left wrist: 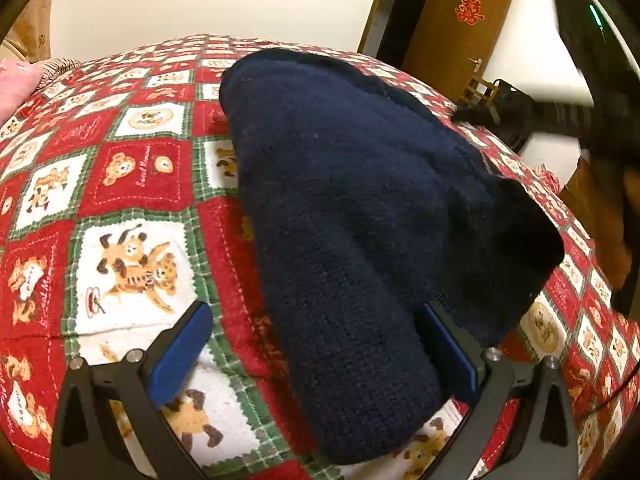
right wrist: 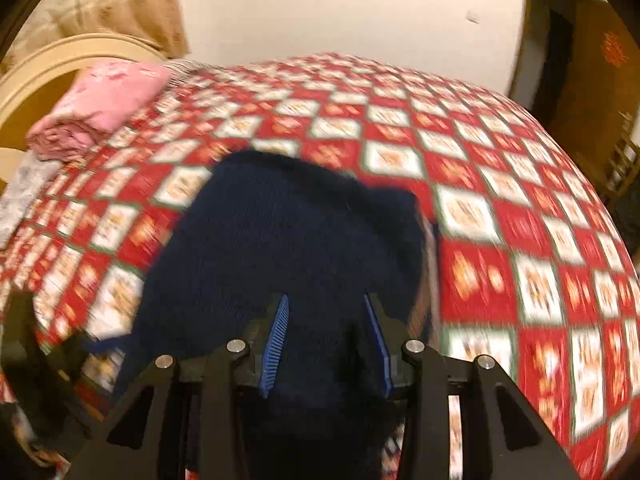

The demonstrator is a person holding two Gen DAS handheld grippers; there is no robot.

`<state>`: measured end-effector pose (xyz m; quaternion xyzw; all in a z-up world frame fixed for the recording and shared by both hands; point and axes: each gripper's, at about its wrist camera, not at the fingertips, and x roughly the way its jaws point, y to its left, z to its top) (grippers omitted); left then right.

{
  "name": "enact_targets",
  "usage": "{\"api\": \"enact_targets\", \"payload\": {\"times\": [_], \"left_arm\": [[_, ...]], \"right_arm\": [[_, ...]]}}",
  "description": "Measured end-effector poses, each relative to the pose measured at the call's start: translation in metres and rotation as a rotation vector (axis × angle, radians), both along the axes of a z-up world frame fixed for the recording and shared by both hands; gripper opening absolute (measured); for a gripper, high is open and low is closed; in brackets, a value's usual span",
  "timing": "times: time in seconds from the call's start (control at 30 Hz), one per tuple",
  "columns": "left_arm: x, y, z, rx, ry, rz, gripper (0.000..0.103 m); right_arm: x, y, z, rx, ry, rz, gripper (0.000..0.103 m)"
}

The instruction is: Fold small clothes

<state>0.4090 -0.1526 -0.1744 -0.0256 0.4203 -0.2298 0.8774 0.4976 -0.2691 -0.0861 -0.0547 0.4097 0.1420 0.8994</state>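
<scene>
Spread over the teddy-bear quilt (left wrist: 132, 168) lies the navy knit garment (left wrist: 360, 200); left gripper (left wrist: 320, 354) gapes around its folded edge, right gripper (right wrist: 326, 340) seems clamped on a fold, mid-carry; next, lay it flat.

My left gripper (left wrist: 316, 344) carried two black angular fingers, each faced on its inner side with a ribbed blue pad (left wrist: 182, 354). Round silver screws (left wrist: 133, 356) sat on the black linkage behind each pad, two per side. My right gripper (right wrist: 326, 340) was of the same build: black frame, blue ridged pads (right wrist: 276, 340), four silver screw heads (right wrist: 236, 346) across the linkage, with triangular cut-outs in the outer arms.
</scene>
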Motion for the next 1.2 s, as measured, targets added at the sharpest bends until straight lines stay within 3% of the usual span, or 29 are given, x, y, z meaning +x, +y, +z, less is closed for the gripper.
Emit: {"api": "enact_targets", "payload": {"times": [0.13,0.17,0.2,0.27,0.33,0.47,0.6,0.67,0.73,0.87,0.9,1.0,1.13,1.2], "left_arm": [[-0.001,0.0,0.001,-0.008,0.0,-0.001,0.103],[-0.002,0.001,0.001,-0.013,0.002,-0.001,0.103],[-0.002,0.002,0.001,-0.018,0.002,0.001,0.103],[-0.004,0.002,0.002,-0.019,-0.001,0.002,0.103],[-0.005,0.004,0.003,-0.021,-0.006,0.013,0.103],[-0.005,0.006,0.002,-0.044,0.008,0.008,0.103],[-0.007,0.01,0.004,-0.05,-0.003,0.011,0.103],[-0.008,0.014,0.005,-0.068,-0.01,0.017,0.103],[-0.012,0.016,0.007,-0.078,-0.021,0.029,0.103],[-0.014,0.019,0.008,-0.085,-0.023,0.039,0.103],[-0.014,0.019,0.008,-0.085,-0.021,0.044,0.103],[-0.014,0.021,0.008,-0.083,-0.02,0.065,0.103],[-0.015,0.021,0.008,-0.066,-0.033,0.092,0.103],[-0.016,0.019,0.008,-0.048,-0.044,0.093,0.103]], "right_arm": [[0.036,0.061,0.003,-0.009,-0.022,0.133,0.04],[0.044,0.075,-0.003,-0.002,0.0,0.164,0.035],[0.058,0.094,-0.018,-0.057,0.038,0.178,0.023],[0.081,0.114,-0.057,-0.205,0.107,0.159,0.022],[0.088,0.116,-0.06,-0.17,0.075,0.137,0.022],[0.083,0.116,-0.051,-0.171,0.073,0.121,0.022],[0.039,0.094,-0.024,-0.006,0.033,0.164,0.024],[0.018,0.096,-0.038,-0.038,0.066,0.206,0.025],[0.012,0.091,-0.057,-0.063,0.091,0.172,0.025],[0.012,0.072,-0.055,0.056,0.098,0.125,0.026],[0.006,0.068,-0.053,0.074,0.089,0.112,0.031],[-0.015,0.058,-0.055,0.063,0.074,0.118,0.043],[-0.035,0.038,-0.053,0.071,0.047,0.094,0.046],[-0.034,0.025,-0.067,0.026,0.077,0.033,0.046]]}}
